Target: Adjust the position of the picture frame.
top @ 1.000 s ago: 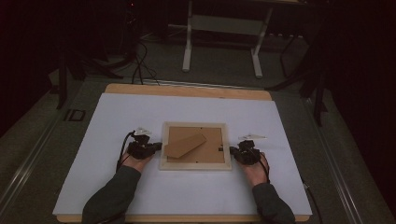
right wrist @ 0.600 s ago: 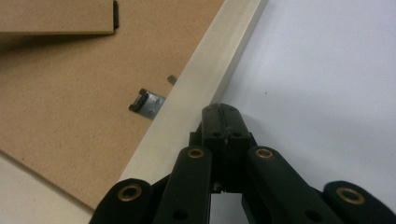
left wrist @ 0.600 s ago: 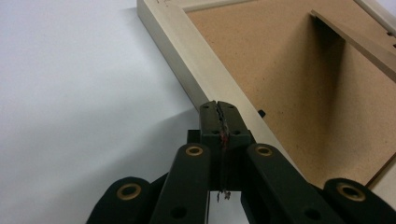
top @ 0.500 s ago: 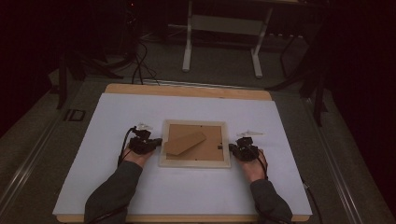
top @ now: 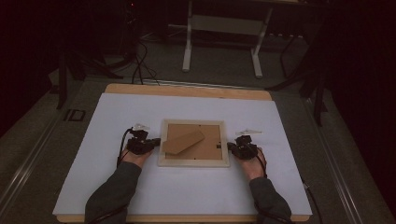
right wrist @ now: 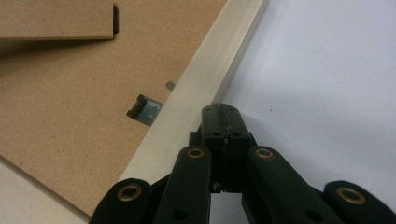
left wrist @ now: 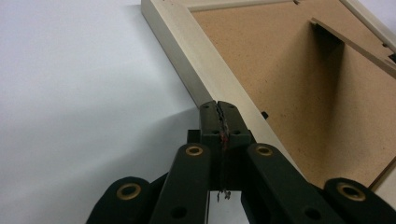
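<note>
Not much going on over the last second: the picture frame sits in the same spot, face down in the middle of the white sheet, cardboard back and stand flap up. The right hand has only nudged a touch along its edge, so I'd say they're still lining up to shift or lift it.

Left gripper is pinched fully shut with nothing in it, tip right against the frame's outer edge. Right gripper is the same, closed empty, nosed up to the opposite edge near a little metal clip.
</note>
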`<action>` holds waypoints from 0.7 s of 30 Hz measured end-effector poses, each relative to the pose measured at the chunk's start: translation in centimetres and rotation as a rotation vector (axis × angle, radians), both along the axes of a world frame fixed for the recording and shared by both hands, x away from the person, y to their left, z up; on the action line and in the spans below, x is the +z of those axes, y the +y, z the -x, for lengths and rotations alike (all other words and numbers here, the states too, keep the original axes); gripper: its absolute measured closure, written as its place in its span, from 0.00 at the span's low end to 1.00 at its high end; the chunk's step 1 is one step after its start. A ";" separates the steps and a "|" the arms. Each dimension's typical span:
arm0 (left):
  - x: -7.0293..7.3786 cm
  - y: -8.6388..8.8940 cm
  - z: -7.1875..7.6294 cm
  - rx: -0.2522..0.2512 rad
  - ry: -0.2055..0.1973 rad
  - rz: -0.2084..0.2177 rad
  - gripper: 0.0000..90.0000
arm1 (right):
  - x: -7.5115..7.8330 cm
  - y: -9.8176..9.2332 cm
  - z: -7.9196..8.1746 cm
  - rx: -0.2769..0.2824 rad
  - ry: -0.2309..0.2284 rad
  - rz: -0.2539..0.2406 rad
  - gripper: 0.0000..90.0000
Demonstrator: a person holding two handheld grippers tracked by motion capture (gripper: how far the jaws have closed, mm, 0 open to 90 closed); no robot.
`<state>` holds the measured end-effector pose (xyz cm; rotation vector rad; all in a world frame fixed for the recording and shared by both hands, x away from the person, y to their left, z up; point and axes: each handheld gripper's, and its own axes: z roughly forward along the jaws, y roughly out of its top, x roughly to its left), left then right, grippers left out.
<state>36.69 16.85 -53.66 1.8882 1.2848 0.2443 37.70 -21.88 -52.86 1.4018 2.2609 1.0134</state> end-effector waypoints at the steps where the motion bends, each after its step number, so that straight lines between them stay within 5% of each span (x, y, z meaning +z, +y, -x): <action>1: 0.0 0.0 0.0 -0.003 -0.004 -0.005 1.00 | 0.0 -0.1 0.0 0.007 0.003 0.001 1.00; 21: 1.5 1.0 0.6 -0.043 -0.036 0.037 0.83 | 1.4 -1.7 2.4 0.036 -0.087 0.009 0.78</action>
